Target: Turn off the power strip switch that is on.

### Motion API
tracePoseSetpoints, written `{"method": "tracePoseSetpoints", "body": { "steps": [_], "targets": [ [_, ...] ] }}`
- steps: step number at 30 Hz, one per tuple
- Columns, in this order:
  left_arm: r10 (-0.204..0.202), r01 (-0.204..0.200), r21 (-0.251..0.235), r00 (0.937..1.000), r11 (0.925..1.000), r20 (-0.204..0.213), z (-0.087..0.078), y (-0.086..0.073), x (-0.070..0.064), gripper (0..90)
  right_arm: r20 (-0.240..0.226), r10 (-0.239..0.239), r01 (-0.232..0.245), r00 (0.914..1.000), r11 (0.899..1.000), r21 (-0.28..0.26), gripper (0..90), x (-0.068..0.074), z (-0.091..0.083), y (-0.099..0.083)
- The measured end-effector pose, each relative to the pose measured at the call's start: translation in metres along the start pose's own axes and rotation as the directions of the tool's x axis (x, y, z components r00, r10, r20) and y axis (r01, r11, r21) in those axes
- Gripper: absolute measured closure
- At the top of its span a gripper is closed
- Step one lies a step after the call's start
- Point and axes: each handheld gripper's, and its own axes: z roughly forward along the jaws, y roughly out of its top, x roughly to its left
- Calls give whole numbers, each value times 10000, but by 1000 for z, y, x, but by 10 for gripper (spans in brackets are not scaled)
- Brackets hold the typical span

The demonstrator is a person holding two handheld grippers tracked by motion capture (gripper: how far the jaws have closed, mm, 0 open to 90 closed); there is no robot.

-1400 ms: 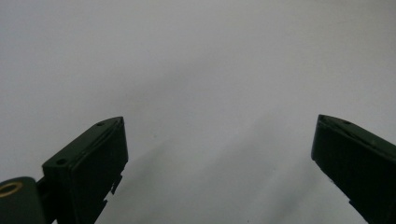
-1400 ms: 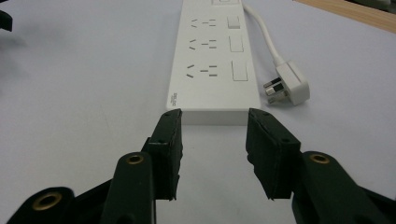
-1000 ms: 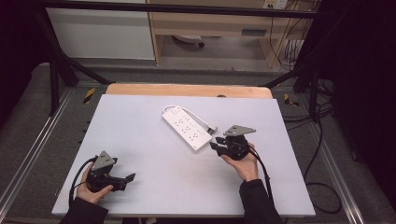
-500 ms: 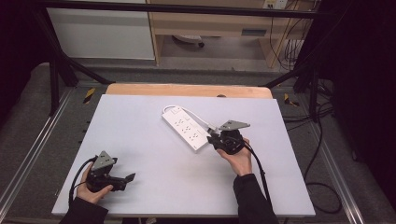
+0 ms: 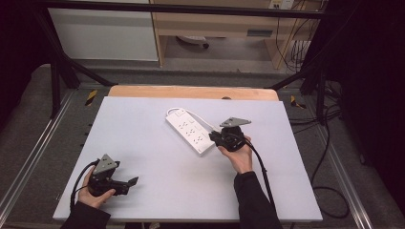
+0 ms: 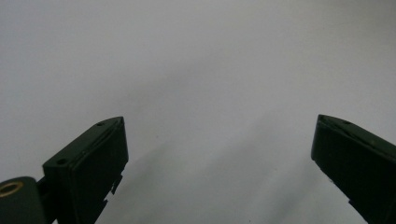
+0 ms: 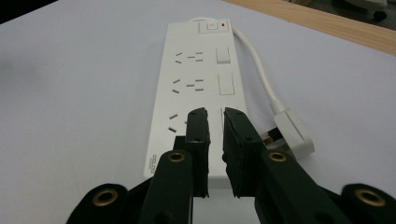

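Right gripper [image 7: 215,119] sits over the near end of the white plastic power strip [image 5: 190,131], black jaws nearly together with a thin gap and nothing between them. Tips sit above the nearest socket group, next to its rocker switch [image 7: 219,114]; can't tell if they touch the casing. Strip lies flat and diagonal near the centre of the pale grey table top [image 5: 143,124], its white cord looping back to a white plug [image 7: 292,133] lying just beside the near end.

Left gripper [image 5: 125,183] rests at the near left corner of the table, jaws wide apart, nothing but bare surface ahead of it, well apart from the strip.

Read: approach/contact step on the strip's nearest switch or socket, more likely a press than a grasp given the narrow jaws. Next move probably needs a short straight push down on the rocker, tips kept centred so they don't slide onto the socket slots. Strip is light and unclamped, could skid.
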Motion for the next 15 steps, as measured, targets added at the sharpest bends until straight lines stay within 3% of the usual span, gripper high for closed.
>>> {"method": "tracePoseSetpoints", "body": {
  "steps": [15],
  "targets": [
    [13, -13, -16, 10000, 10000, 11, 0, 0, 0, 37, -123, 50, -51, 9999, 9999, -92, 882, 1, 17, 16]
  ]
}}
